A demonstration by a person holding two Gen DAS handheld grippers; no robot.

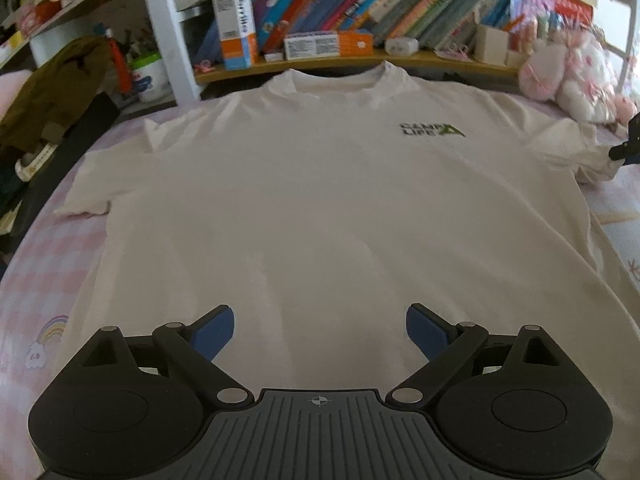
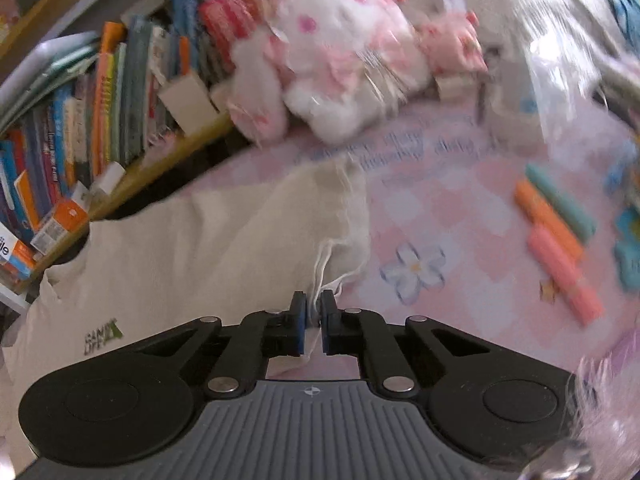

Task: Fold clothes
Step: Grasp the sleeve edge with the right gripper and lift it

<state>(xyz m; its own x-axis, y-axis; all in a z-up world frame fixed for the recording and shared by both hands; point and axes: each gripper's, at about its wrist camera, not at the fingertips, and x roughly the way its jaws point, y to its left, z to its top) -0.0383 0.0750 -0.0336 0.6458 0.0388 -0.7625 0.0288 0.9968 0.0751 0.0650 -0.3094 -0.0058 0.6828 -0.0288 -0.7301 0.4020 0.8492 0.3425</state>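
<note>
A cream T-shirt (image 1: pixel 320 200) with a small green chest logo (image 1: pixel 432 130) lies spread face up on a pink checked bedsheet (image 1: pixel 36 280), collar toward the bookshelf. My left gripper (image 1: pixel 320 330) is open and empty above the shirt's lower hem. My right gripper (image 2: pixel 314 306) is shut on the edge of the shirt's right sleeve (image 2: pixel 332 216), with the cloth pinched between its blue pads. The right gripper also shows at the right edge of the left wrist view (image 1: pixel 626 140).
A low bookshelf (image 1: pixel 360 20) full of books runs along the head of the bed. A pink and white plush toy (image 2: pixel 332 64) sits past the sleeve. A brown garment (image 1: pixel 60 88) hangs at the left. Crayon and flower prints (image 2: pixel 560 232) mark the sheet at the right.
</note>
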